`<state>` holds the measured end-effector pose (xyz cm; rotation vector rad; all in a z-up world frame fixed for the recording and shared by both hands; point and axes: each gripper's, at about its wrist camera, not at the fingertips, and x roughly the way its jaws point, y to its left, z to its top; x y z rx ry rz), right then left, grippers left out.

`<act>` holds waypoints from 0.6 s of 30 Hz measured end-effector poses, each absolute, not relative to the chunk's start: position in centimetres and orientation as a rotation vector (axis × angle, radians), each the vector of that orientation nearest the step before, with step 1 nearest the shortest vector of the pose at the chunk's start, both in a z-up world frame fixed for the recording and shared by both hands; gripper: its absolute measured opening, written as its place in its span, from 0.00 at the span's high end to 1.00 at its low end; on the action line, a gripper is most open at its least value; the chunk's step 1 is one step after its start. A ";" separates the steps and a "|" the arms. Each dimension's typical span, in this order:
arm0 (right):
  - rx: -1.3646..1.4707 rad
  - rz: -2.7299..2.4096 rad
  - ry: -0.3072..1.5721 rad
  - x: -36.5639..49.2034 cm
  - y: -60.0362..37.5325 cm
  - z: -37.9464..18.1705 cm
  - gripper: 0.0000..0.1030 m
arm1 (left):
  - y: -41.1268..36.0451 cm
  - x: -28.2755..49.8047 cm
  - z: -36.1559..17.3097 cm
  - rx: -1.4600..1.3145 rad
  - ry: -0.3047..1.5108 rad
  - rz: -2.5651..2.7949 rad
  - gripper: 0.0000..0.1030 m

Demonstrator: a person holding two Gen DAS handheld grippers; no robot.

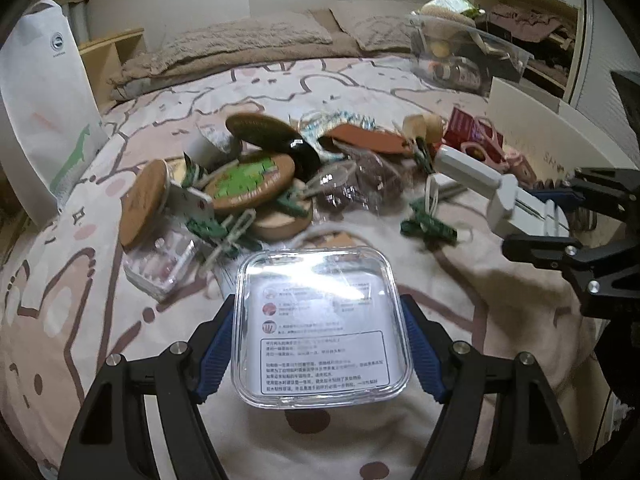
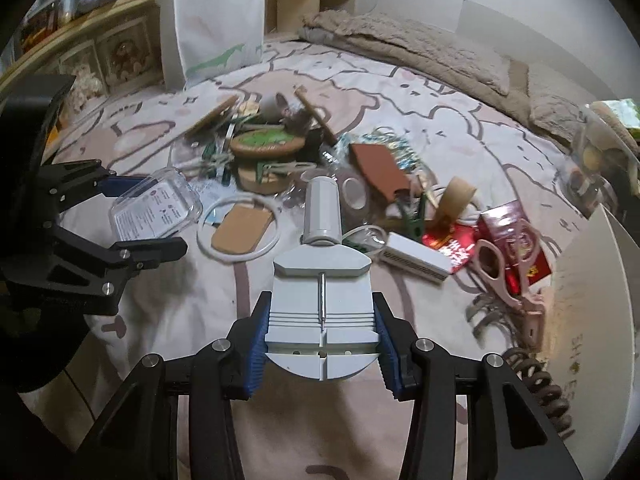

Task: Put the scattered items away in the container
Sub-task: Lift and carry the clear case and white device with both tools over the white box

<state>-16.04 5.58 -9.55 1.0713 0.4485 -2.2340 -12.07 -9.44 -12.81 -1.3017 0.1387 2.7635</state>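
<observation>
A: Big stuff first. Where's the container?

B: Clear plastic container (image 1: 468, 54), far right on the bed (image 1: 360, 80), already holding a few bits. White box (image 1: 532, 120) just near of it, at the right edge.

A: And the scatter?

B: Heap mid-bed: round wooden coasters (image 1: 252, 180), green clips (image 1: 428, 228), pink scissors (image 2: 504, 264), red packets (image 2: 452, 246), a white ring w/ a tan tag (image 2: 238, 226). White paper bag (image 1: 48, 100) stands far left.

A: Step in hand?

B: Looks like carry phase, both grippers loaded above the sheet. Left gripper (image 1: 320, 332) stands fairly wide, blue pads against both sides of a clear square case (image 1: 320, 328): rounded corners, glossy lid w/ glare, printed label inside. Right gripper (image 2: 322, 336) is as closed as it goes, clamped on the grey-white tool (image 2: 322, 292)'s flat base; thin metal pin down the middle, cylinder handle pointing far.

A: Next move?

B: My guess: swing both far right over the container, drop one at a time. Case is slick, so keep the squeeze even. Tool's long, handle overhangs, so it may need tilting to clear the rim.

A: Left after that?

B: Most of the heap.
</observation>
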 end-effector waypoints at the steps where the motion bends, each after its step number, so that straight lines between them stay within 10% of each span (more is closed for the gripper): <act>1: 1.071 -2.241 0.445 -16.0 5.8 -9.4 0.54 | -9.4 -12.1 -12.7 -1.297 0.140 2.768 0.26; 18: 0.982 -2.405 0.380 -15.9 11.5 -5.0 0.54 | -7.5 -12.7 -9.7 -1.195 0.126 2.796 0.26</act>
